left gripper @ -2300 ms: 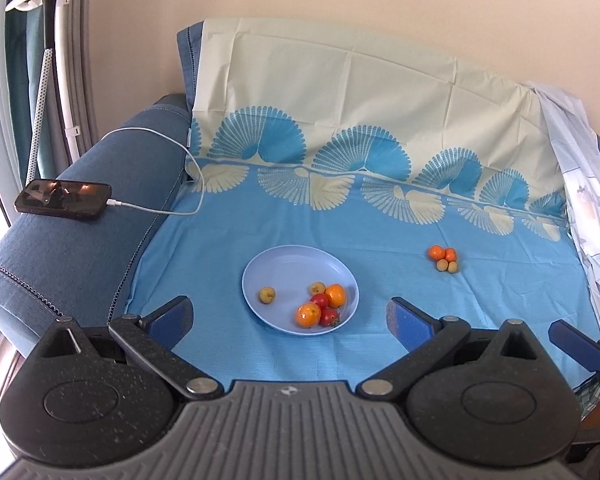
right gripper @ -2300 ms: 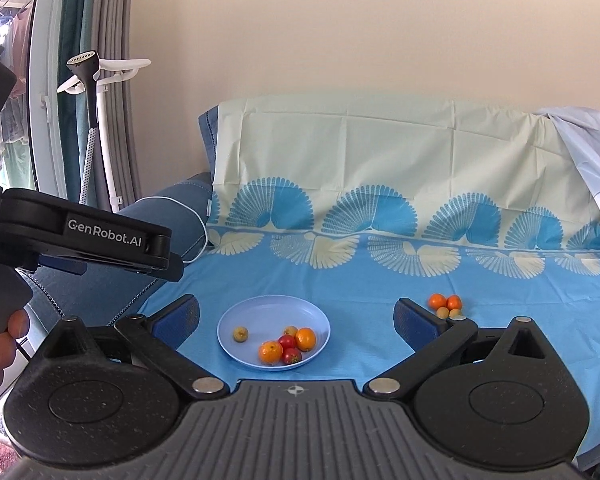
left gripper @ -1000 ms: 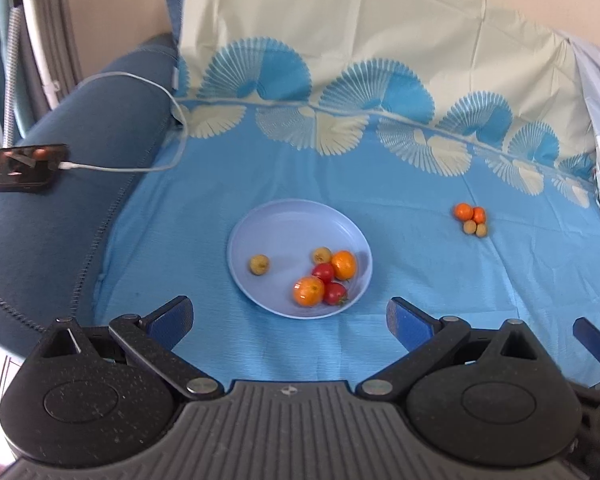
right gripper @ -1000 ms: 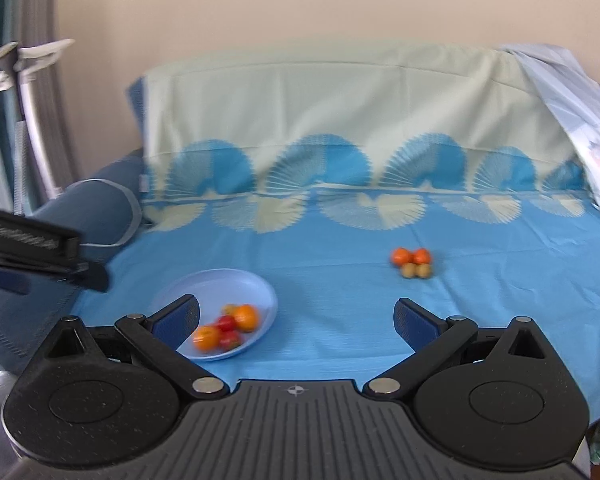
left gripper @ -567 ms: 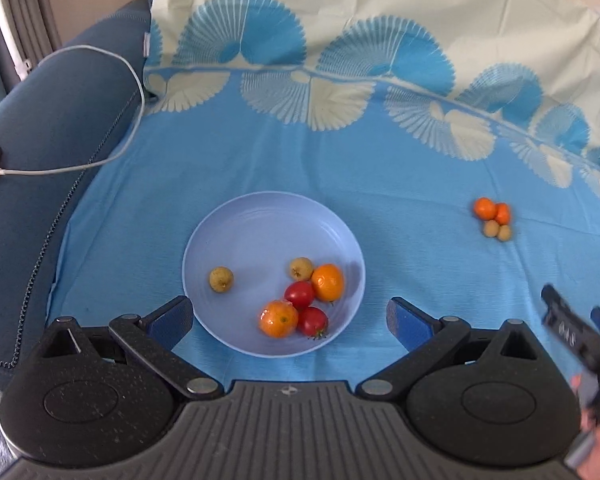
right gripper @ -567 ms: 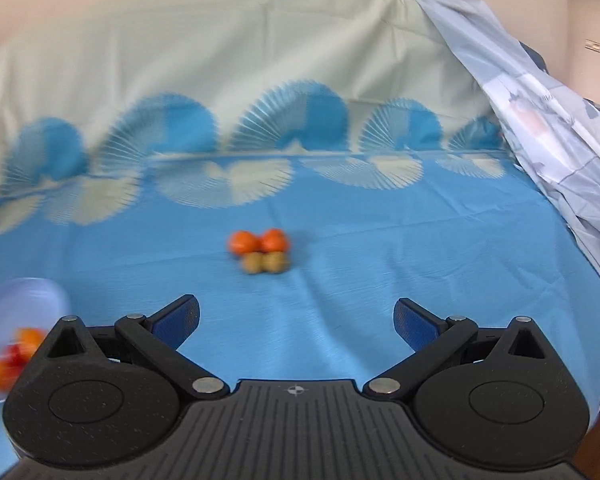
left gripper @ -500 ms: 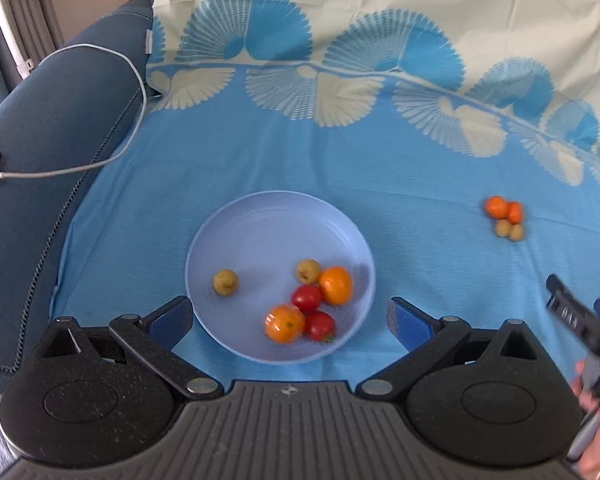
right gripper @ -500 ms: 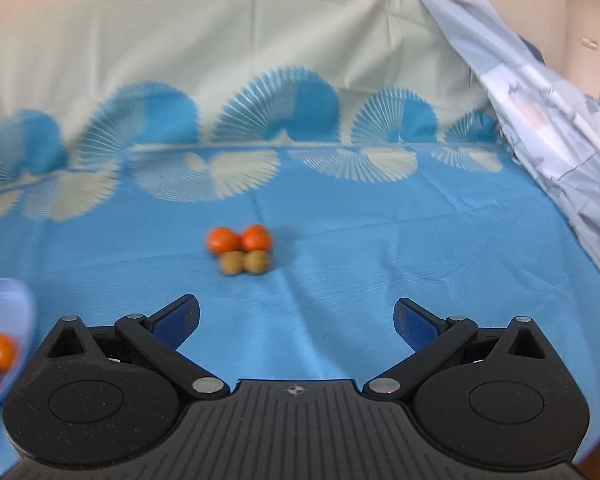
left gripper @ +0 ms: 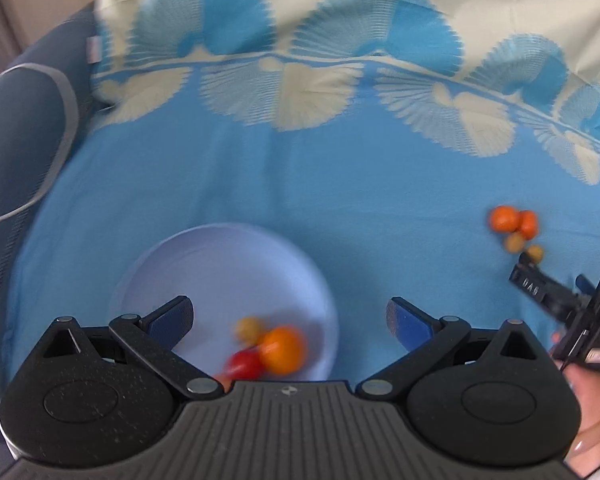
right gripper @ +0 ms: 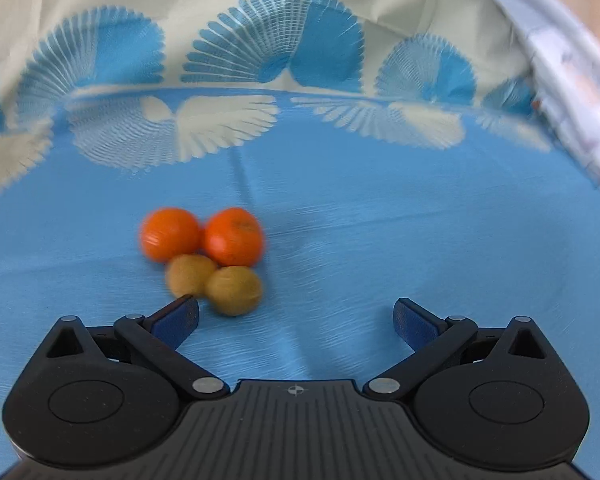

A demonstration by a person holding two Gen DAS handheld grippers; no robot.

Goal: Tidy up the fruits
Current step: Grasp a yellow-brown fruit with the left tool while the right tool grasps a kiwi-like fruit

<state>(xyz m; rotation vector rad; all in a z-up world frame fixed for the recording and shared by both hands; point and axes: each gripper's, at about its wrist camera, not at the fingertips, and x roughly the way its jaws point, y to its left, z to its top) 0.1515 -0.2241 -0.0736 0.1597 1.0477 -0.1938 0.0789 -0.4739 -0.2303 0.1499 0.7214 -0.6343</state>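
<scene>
Cloth (right gripper: 380, 216): we see a blue sheet with fan prints spread under everything, both tools working above it.
Plate (left gripper: 220, 264): a pale lilac plate sits straight ahead of our left jaws and partly under them, holding an orange fruit (left gripper: 282, 350), a red one (left gripper: 244, 364) and a small yellow-brown one (left gripper: 249, 327), all blurred.
Left gripper (left gripper: 288, 316): jaws spread wide, nothing between them; it hangs over the plate's near half.
Right gripper (right gripper: 296, 316): jaws spread wide and empty, low over the cloth.
Loose cluster: two orange fruits (right gripper: 170, 234) (right gripper: 234, 236) lie side by side, touching, with two yellow-brown fruits (right gripper: 190, 274) (right gripper: 234, 290) touching in front of them.
Key relation: the cluster lies ahead of our right jaws and left of their centre line; the nearer yellow-brown fruit sits just beside the left fingertip (right gripper: 178, 316), inside the gap. We judge the right hand far nearer than the left.
Axis: these fruits look round, so no long axis or pointing direction matters to us.
Next move, as we judge it: shift the right jaws slightly left to centre one yellow-brown fruit before closing.
</scene>
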